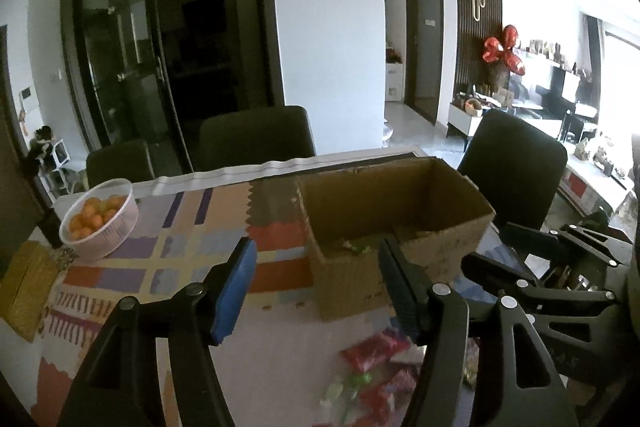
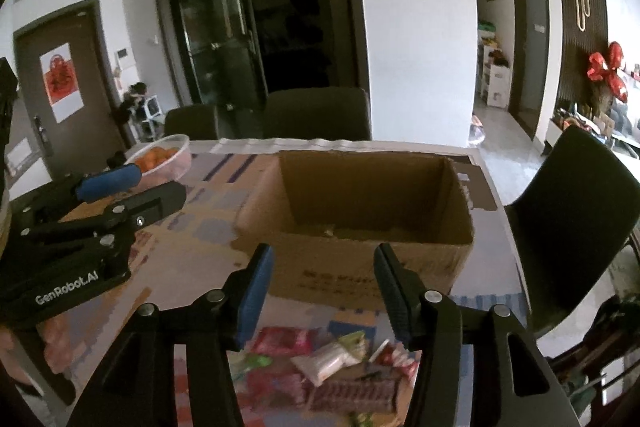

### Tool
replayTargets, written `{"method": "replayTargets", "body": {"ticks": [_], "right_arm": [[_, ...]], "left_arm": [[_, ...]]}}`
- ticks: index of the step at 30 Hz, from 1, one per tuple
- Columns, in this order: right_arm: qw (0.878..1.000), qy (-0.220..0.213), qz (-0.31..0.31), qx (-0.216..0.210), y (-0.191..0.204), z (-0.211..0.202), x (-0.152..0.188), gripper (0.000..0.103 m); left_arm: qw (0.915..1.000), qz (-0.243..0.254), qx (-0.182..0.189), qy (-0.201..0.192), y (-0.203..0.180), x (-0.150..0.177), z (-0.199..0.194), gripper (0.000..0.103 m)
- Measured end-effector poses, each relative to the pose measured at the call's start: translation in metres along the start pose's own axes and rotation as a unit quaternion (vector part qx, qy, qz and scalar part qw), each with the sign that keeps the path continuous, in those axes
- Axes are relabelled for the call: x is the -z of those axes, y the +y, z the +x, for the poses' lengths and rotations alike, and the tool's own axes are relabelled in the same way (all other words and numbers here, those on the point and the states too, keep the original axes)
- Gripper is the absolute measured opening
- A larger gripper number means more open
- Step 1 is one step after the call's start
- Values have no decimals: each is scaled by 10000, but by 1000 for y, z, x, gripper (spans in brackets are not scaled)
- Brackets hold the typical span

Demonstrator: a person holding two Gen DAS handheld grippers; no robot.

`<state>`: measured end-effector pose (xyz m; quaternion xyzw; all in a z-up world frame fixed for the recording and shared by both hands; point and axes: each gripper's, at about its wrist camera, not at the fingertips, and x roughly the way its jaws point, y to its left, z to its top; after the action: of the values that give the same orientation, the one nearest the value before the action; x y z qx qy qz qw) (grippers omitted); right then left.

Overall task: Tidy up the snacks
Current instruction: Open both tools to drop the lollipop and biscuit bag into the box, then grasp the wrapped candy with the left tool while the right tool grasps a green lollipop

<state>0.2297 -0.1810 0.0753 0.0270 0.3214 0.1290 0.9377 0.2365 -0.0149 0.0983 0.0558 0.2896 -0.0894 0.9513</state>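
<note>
An open cardboard box (image 1: pixel 396 227) stands on the patterned tablecloth, also in the right wrist view (image 2: pixel 360 215). A few small items lie on its floor (image 1: pixel 356 246). Loose snack packets (image 2: pixel 320 367) in red, white and green lie in a pile on the table in front of the box, also in the left wrist view (image 1: pixel 376 363). My left gripper (image 1: pixel 316 283) is open and empty, above the table near the box's left front corner. My right gripper (image 2: pixel 324 287) is open and empty, above the snack pile, facing the box's front wall.
A pale basket of oranges (image 1: pixel 100 219) sits at the table's far left, also in the right wrist view (image 2: pixel 160 159). A yellow pad (image 1: pixel 24 287) lies at the left edge. Dark chairs (image 1: pixel 256 135) stand behind the table and one (image 2: pixel 576 215) at its right.
</note>
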Motion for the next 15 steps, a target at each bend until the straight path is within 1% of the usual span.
{"method": "replayTargets", "body": {"ticks": [5, 9, 15], "right_arm": [[9996, -185, -193, -132, 25, -17, 22, 57], [9989, -289, -325, -155, 39, -25, 39, 57], [9983, -276, -458, -247, 52, -31, 61, 57]], "left_arm": [[10000, 64, 7, 22, 6, 29, -22, 65], [9999, 131, -12, 78, 9, 51, -34, 65], [9997, 177, 24, 188, 12, 81, -41, 65]]}}
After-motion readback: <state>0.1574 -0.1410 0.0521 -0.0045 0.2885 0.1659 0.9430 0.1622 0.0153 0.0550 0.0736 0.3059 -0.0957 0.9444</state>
